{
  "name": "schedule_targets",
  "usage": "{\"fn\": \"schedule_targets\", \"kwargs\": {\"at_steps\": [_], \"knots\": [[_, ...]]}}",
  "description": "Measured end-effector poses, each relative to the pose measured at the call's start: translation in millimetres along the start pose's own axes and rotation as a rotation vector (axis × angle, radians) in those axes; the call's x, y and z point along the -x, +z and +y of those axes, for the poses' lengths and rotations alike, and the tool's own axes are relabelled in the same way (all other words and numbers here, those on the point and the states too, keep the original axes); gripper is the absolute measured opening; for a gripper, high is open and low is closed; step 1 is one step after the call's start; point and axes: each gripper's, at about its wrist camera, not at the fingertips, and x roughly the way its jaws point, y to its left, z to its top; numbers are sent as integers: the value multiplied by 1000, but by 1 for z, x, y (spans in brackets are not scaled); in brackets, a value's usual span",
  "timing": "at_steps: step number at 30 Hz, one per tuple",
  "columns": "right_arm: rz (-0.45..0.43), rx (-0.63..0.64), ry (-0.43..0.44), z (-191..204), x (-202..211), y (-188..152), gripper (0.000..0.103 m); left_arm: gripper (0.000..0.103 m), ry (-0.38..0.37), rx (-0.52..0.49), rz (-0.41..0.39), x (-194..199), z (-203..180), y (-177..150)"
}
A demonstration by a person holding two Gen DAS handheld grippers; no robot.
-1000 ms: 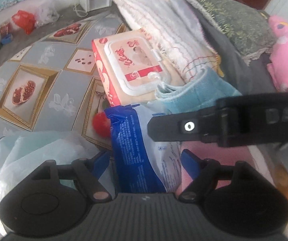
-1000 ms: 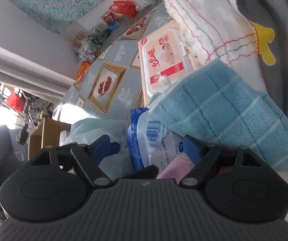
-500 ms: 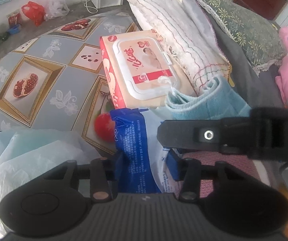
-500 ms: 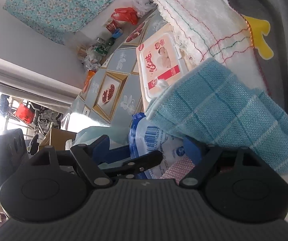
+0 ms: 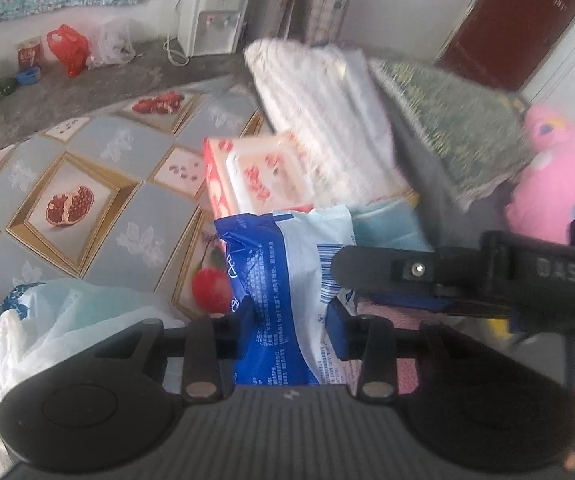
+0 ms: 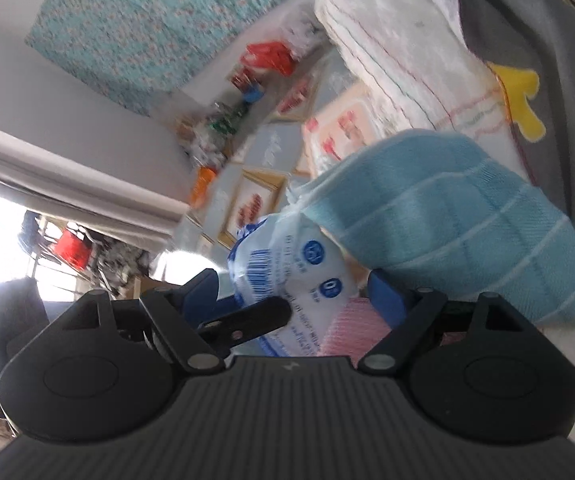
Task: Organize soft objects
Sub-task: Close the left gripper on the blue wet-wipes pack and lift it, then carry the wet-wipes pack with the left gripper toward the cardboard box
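The left claw (image 5: 291,332) has just squeezed in and now pinches the blue pack (image 5: 283,276), whose long side points far. The right claw (image 6: 293,294) stays spread around it.

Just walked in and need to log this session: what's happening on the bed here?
A person is tidying soft things with two handheld grippers. The left gripper has just been closing on a blue and white soft pack, which its pads now pinch. The right gripper stands open beside the pack, next to a folded blue towel. A wipes pack and folded white blanket lie behind.
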Motion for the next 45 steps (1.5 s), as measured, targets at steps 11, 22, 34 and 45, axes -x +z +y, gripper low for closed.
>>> {"fn": "schedule_targets", "kwargs": {"at_steps": [11,22,34,45], "knots": [[-75,42,254,42,48,-41,83,38,-76,-12,-164,122,-12,-47],[-100,-30,510,21,88,-177,65,38,-324,104,-220,163,-5,-162],[-52,-199,442,-52,60,-287,58,39,-383,214,-175,110,24,-280],[-47,-122,255,-41,24,-299,49,49,-357,277,-180,92,62,-322]]}}
